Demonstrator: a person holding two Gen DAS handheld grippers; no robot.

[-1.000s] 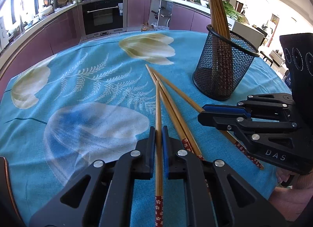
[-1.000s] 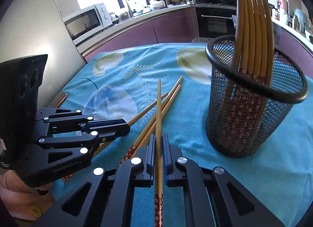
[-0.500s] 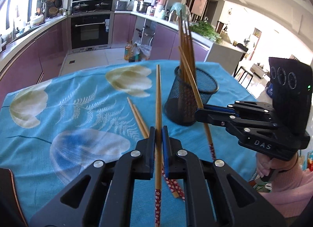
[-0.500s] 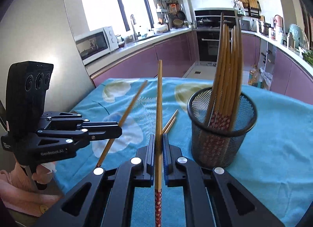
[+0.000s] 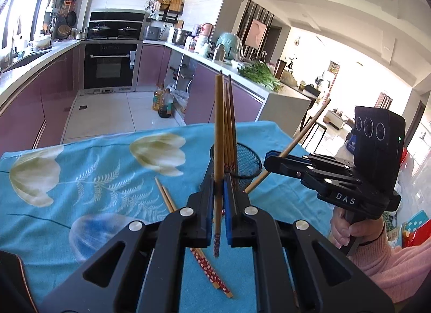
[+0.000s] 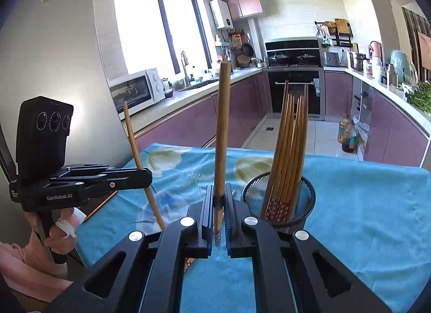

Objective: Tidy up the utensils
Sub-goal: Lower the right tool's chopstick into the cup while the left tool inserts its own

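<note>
Each gripper — left gripper [image 5: 218,191], right gripper [image 6: 218,200] — pinches one light, stiff, slippery chopstick near its patterned end, raised beside the mesh holder [image 6: 278,205]; two chopsticks [image 5: 188,221] lie nearby.

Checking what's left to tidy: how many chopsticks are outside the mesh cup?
4. One clamped in the left tongs, one in the right tongs, and a pair lying side by side on the tablecloth. More may be hidden under the tongs.
</note>
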